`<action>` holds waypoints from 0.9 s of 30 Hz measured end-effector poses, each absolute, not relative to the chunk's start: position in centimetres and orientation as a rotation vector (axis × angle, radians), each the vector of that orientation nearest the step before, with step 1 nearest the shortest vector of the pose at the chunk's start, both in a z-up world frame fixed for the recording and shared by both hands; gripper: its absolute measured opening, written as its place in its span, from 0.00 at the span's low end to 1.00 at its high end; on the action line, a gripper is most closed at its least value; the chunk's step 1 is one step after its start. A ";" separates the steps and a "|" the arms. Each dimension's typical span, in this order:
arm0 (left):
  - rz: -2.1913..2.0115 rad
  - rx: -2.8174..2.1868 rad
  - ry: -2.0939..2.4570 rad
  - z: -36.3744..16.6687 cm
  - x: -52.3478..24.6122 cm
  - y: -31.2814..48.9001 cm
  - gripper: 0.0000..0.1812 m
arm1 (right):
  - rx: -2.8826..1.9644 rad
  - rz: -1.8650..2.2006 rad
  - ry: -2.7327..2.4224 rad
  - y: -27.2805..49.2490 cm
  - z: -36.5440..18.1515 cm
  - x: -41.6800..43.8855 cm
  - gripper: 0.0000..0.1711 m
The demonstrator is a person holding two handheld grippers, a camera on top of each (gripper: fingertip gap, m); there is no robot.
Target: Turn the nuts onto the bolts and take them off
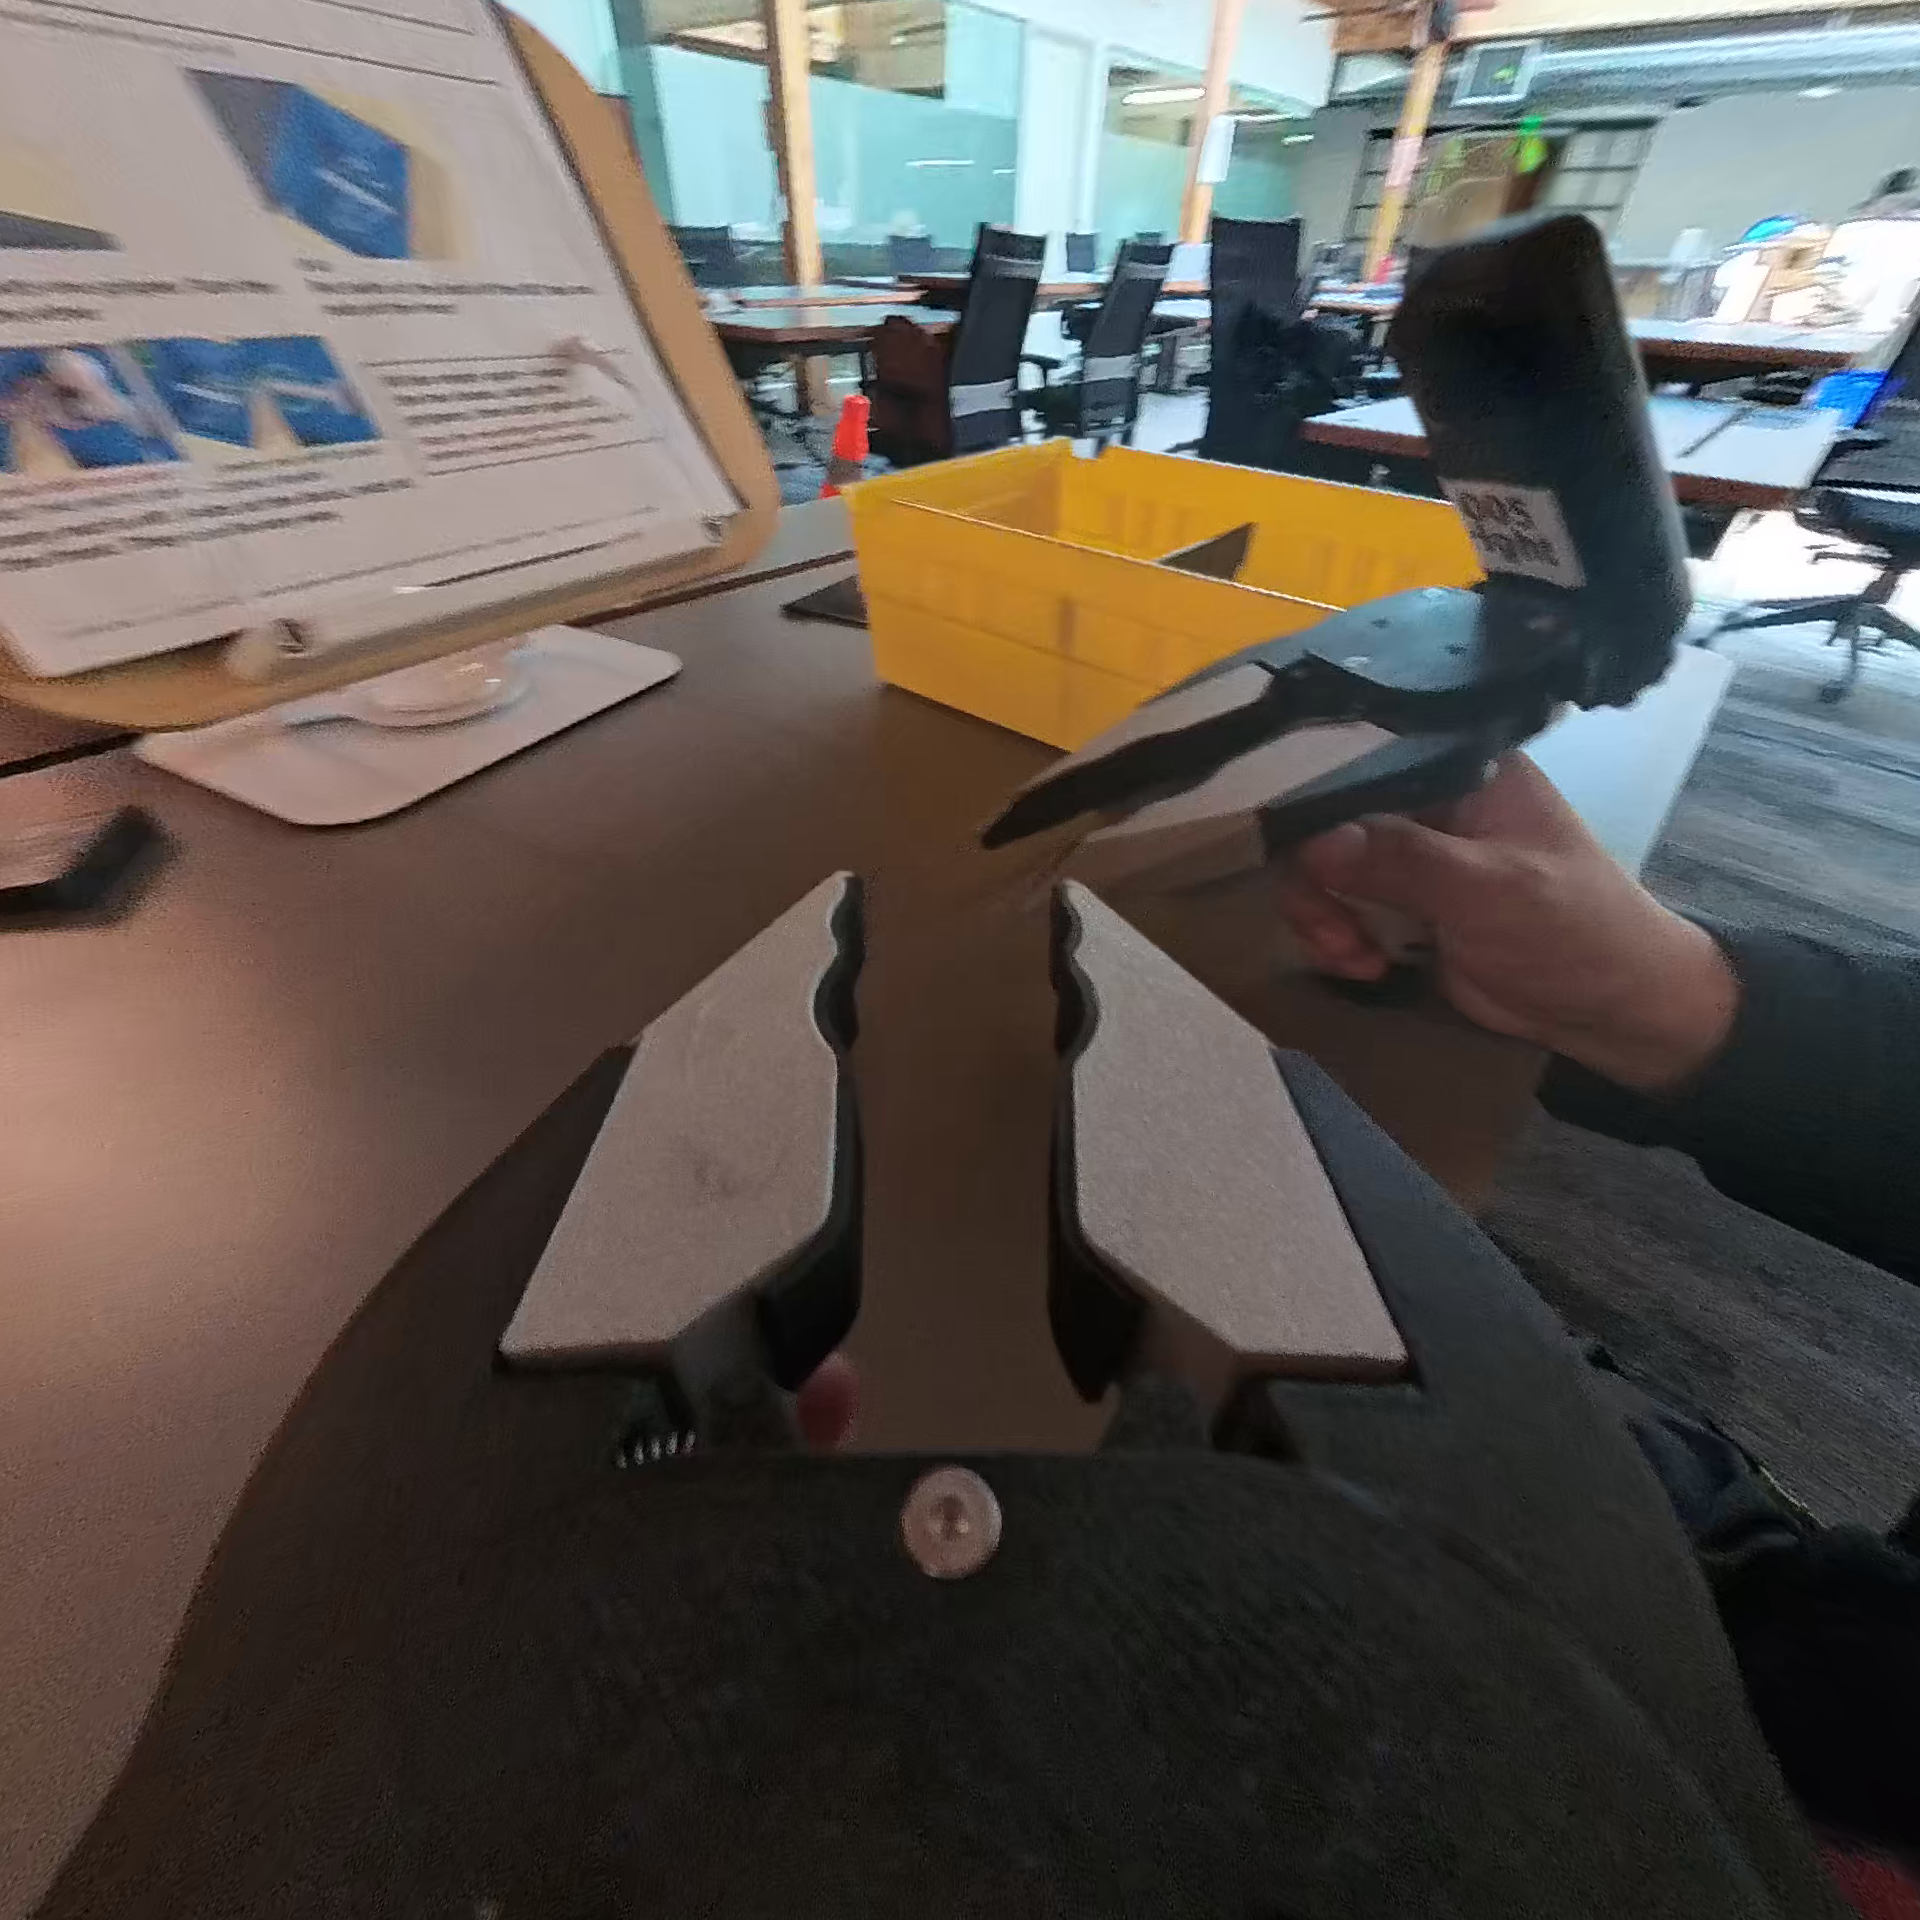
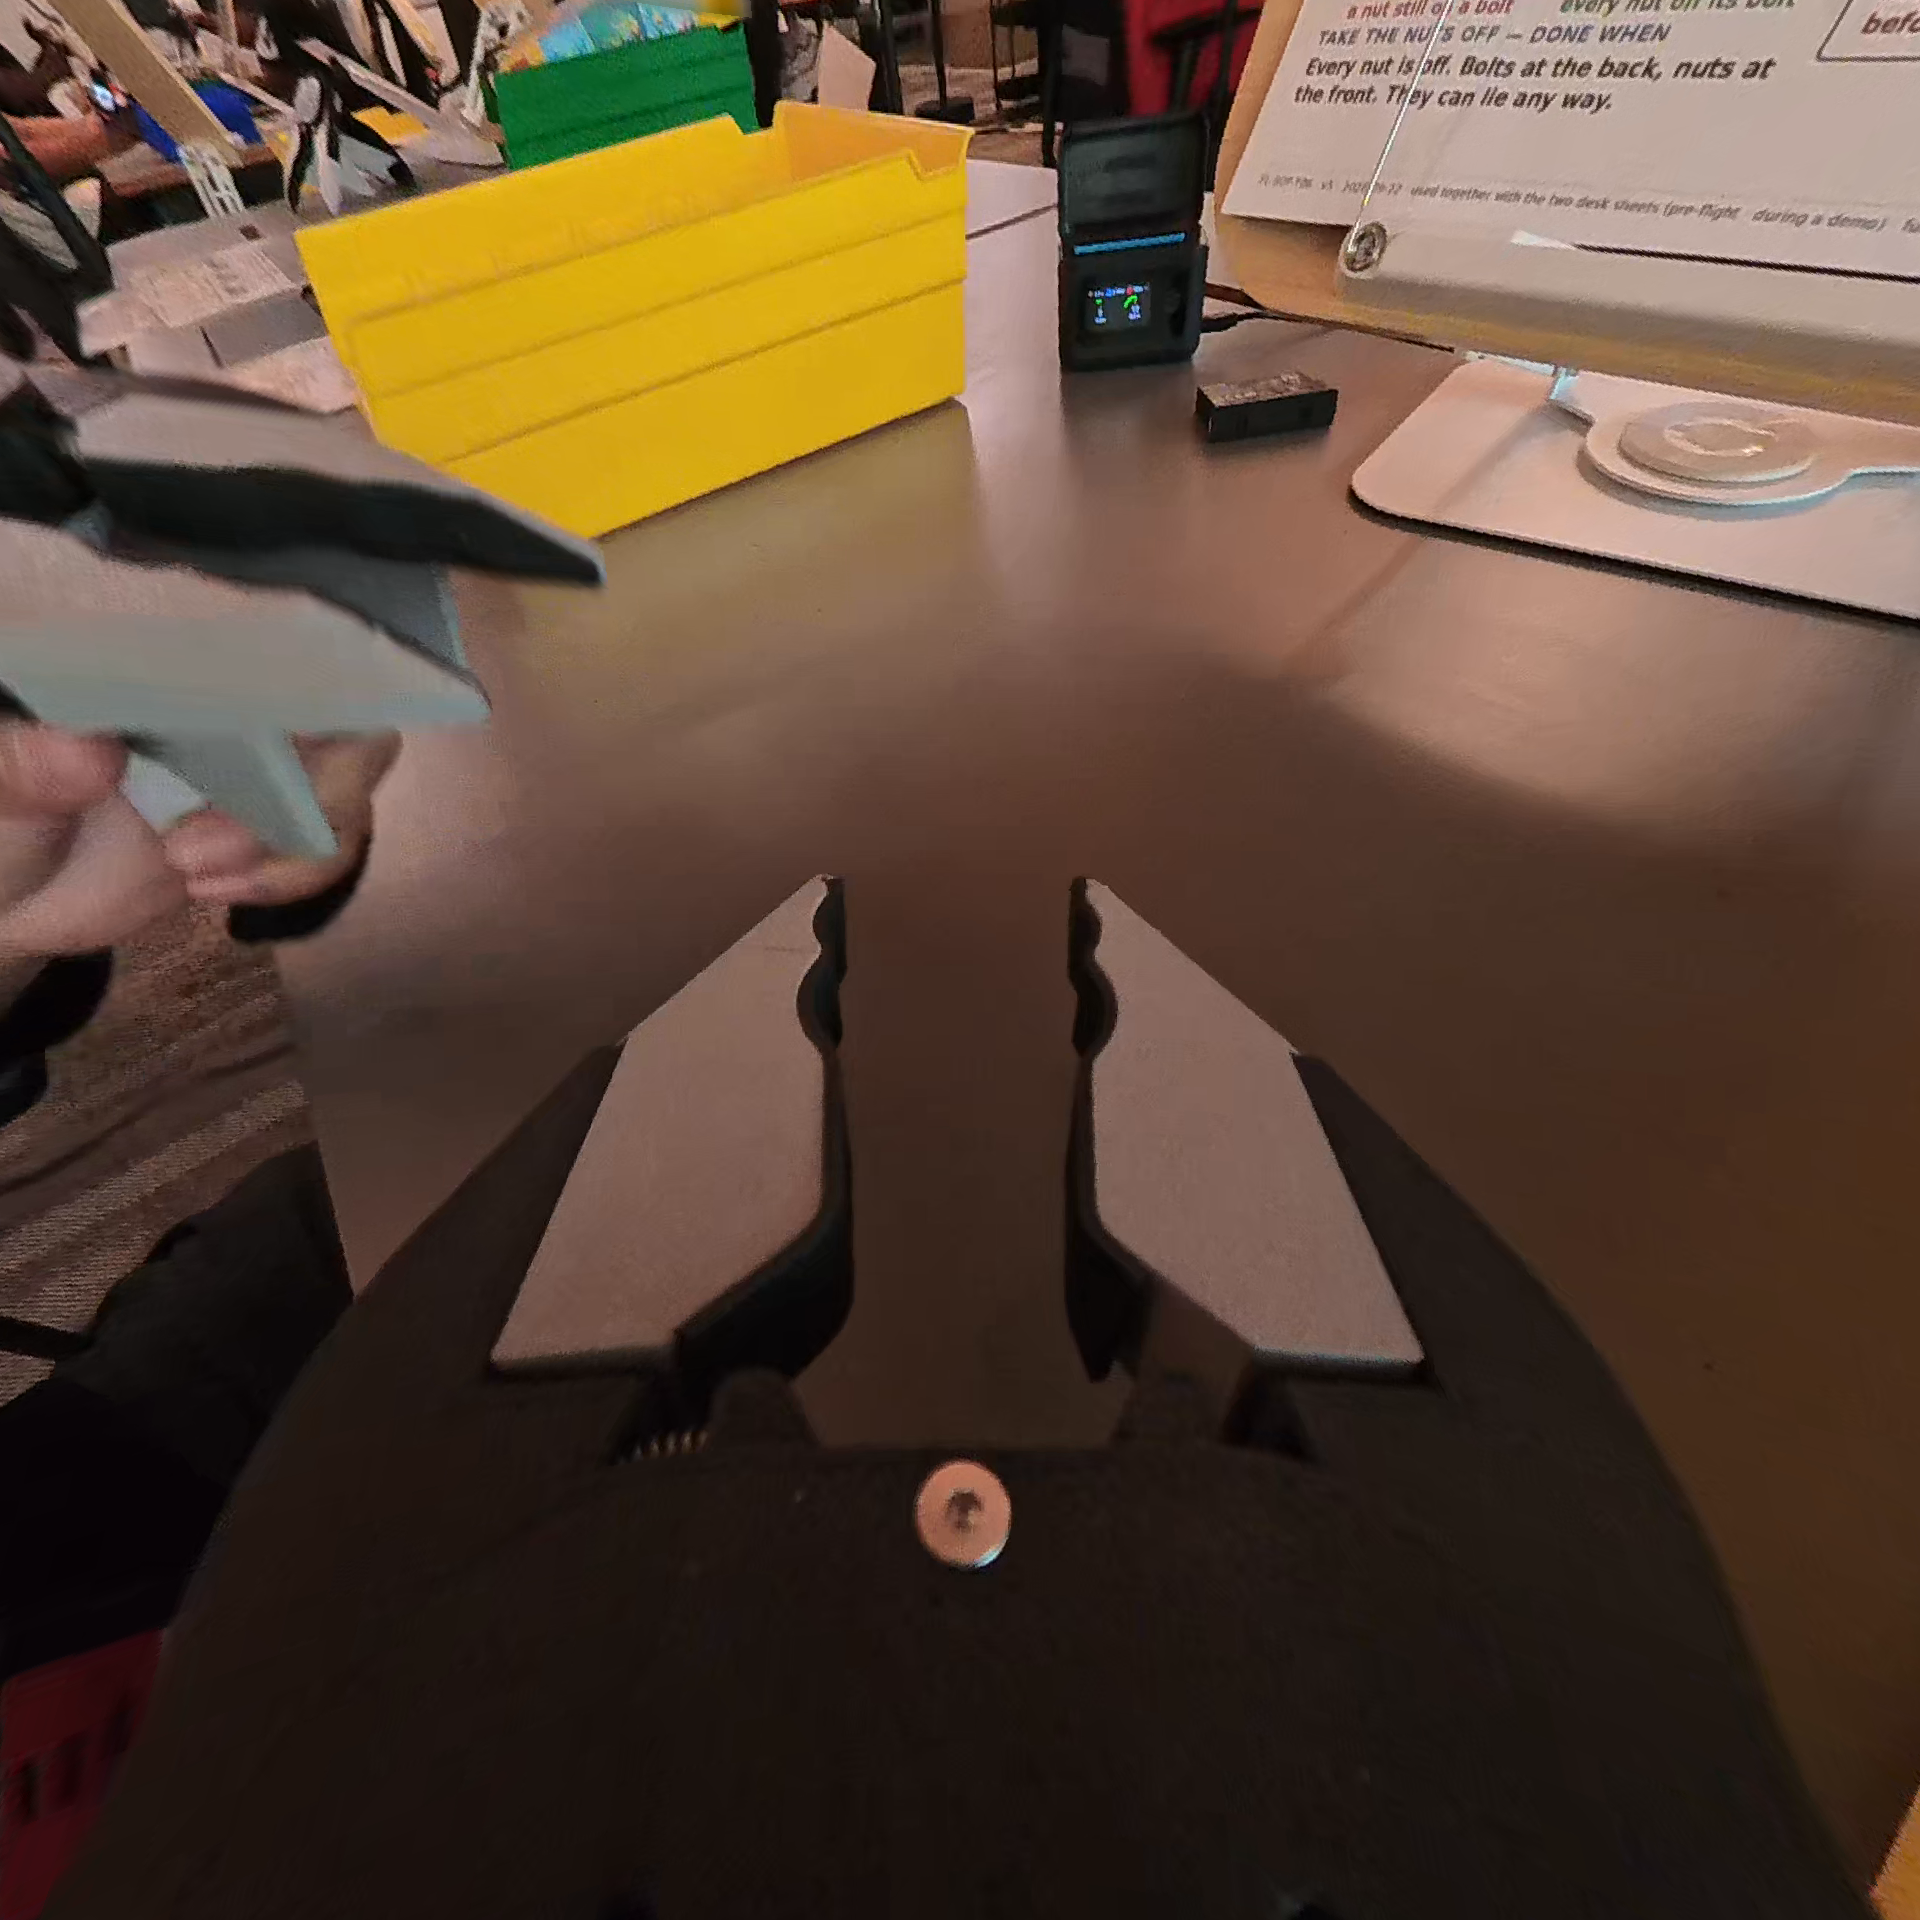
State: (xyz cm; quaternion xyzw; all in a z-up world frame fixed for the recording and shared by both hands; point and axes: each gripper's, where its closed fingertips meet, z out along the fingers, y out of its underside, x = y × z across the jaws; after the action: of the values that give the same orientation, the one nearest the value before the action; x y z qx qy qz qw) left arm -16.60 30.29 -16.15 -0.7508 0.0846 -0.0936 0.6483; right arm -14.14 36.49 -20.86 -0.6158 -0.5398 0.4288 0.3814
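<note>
Both grippers empty over the bare worktop, no nut or bolt picked yet.

Left gripper (image 1: 956,914) jaws apart, nothing between them; right gripper (image 2: 956,914) same. Looks like the very start: next move is probably a reach into the yellow bin (image 1: 1049,623), centre-right of the left view, upper left of the right view. Nuts and bolts aren't visible anywhere; presumably inside the bin, whose walls hide the contents. A divider splits it, so pick the correct side. Writing: instruction sheet on a stand (image 2: 1621,135) at upper right, printed text, not repeating it; white label on the right gripper's body, blurred; small black device (image 2: 1130,260) with a lit screen, too small to read.
</note>
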 end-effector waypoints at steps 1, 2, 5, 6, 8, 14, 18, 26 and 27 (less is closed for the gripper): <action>-0.188 -1.714 0.163 -15.5 -17.7 30.0 0.18 | -1.571 1.100 -1.379 36.4 -20.8 -14.2 0.24; -0.165 -1.720 0.133 -14.8 -18.8 29.6 0.20 | -1.573 1.104 -1.382 36.4 -20.9 -14.2 0.24; -0.092 -1.729 0.054 -13.1 -22.7 28.1 0.24 | -1.565 1.110 -1.378 36.4 -20.7 -14.1 0.24; -0.063 -1.728 0.013 -12.7 -24.3 27.6 0.24 | -1.561 1.111 -1.375 36.4 -20.7 -14.1 0.24; -0.025 -1.718 -0.058 -11.8 -27.2 26.3 0.19 | -1.548 1.118 -1.372 36.3 -20.5 -14.0 0.24; 0.198 -1.636 -0.229 -9.2 -35.6 21.7 0.21 | -1.527 1.108 -1.372 36.2 -20.3 -13.9 0.24; 0.475 -1.707 -0.349 -10.1 -42.1 18.1 0.23 | -1.522 1.082 -1.396 36.0 -20.6 -14.1 0.24; 0.547 -1.778 -0.566 -13.1 -49.4 11.4 0.24 | -1.502 1.000 -1.431 35.7 -21.0 -14.3 0.24; 0.540 -1.778 -0.574 -13.4 -49.8 11.2 0.24 | -1.503 0.999 -1.430 35.7 -21.0 -14.3 0.24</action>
State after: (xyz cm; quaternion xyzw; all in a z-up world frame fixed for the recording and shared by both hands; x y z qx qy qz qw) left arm -49.81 11.22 -13.38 -0.7555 -0.2437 0.2294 0.5632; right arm -14.26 35.74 -21.05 -0.5961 -0.5673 0.3962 0.4072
